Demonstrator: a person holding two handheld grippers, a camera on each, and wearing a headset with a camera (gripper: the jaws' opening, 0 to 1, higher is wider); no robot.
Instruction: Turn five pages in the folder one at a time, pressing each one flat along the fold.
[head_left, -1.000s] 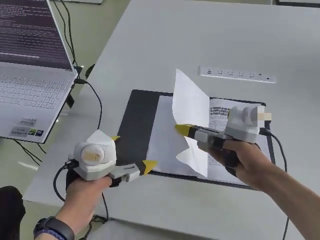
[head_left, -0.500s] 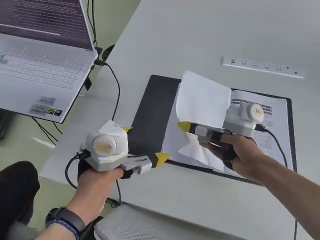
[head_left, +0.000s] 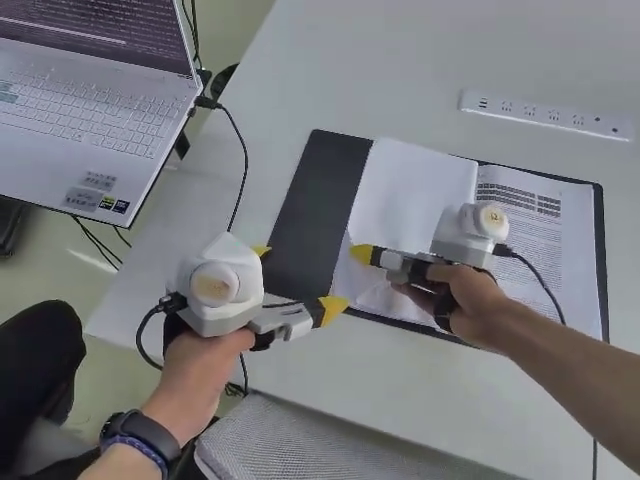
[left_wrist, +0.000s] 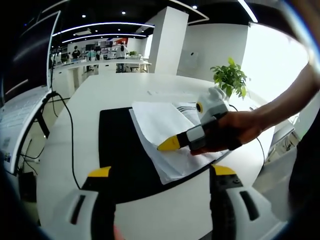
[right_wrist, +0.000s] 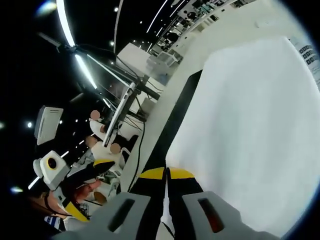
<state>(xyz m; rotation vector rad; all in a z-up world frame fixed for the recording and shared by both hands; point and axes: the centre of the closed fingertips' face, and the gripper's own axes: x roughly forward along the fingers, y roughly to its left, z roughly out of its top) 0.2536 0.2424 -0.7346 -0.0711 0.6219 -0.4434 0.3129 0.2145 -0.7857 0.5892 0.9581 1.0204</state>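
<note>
A black folder (head_left: 315, 200) lies open on the white table, a printed page (head_left: 545, 250) flat on its right half. My right gripper (head_left: 362, 254) is shut on the near edge of a blank white page (head_left: 415, 195), which leans low over the left half. In the right gripper view the page (right_wrist: 250, 125) passes between the closed yellow-tipped jaws (right_wrist: 166, 173). My left gripper (head_left: 297, 278) hangs open just off the folder's near left corner, holding nothing. The left gripper view has its open jaws (left_wrist: 161, 172) facing the folder (left_wrist: 125, 155) and the right gripper (left_wrist: 172, 143).
An open laptop (head_left: 80, 100) stands at the far left with a black cable (head_left: 235, 170) running off the table edge. A white power strip (head_left: 545, 113) lies beyond the folder. A grey chair seat (head_left: 300, 440) is below the near edge.
The held page has swung from standing upright down toward the left side, with my right gripper lower and further left. The left gripper stays open near the folder's corner.
</note>
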